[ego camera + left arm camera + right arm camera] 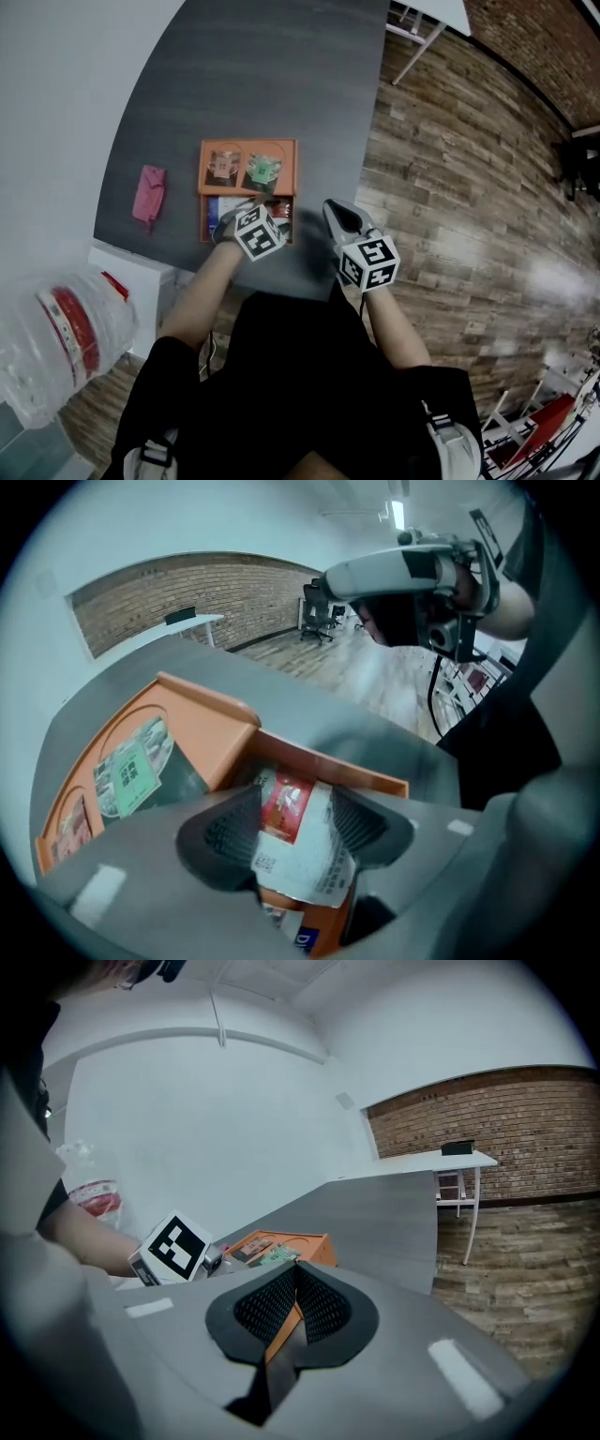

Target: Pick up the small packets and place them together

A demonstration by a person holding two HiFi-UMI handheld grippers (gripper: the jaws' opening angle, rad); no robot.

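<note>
Over the near compartment of the orange tray (248, 142) on the desk (262, 75), the left claw (295, 796) stands wide yet pinches a white-and-red packet (298, 860) by its two edges, just above other packets (221, 208) lying there. The right claw (292, 1299) is pressed together, empty, off to the tray's right. Two more packets (223, 166) sit in the far compartments, so the gathering looks well advanced: this packet is not yet set down, and a pink item (149, 194) lying well apart on the desk may need fetching too.
</note>
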